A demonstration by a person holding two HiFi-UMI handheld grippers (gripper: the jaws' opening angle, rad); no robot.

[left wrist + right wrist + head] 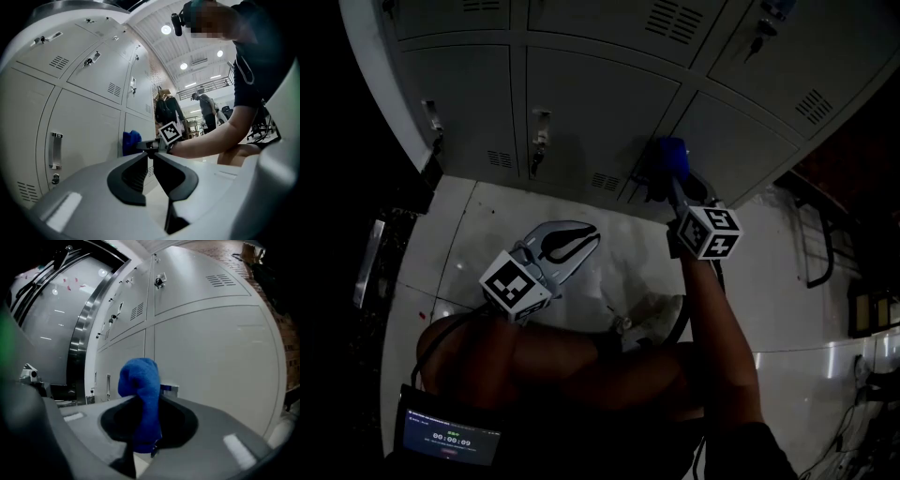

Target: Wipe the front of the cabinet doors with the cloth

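A blue cloth (pixel 140 399) is bunched between the jaws of my right gripper (pixel 145 427), which is shut on it. In the head view the blue cloth (pixel 668 159) is pressed against a lower grey cabinet door (pixel 727 141), with my right gripper (pixel 673 178) just behind it. My left gripper (pixel 581 234) hangs lower over the floor, away from the doors, shut with nothing in it. In the left gripper view its jaws (pixel 151 161) meet, and the cloth (pixel 131 142) shows beyond them against the cabinet doors (pixel 79 126).
The grey lockers (pixel 581 103) have latches, small handles (pixel 539 141) and vent slots. Below them is a pale tiled floor (pixel 487 234). A person's knees and a small screen (pixel 450 441) fill the bottom of the head view. A dark chair frame (pixel 820 244) stands at right.
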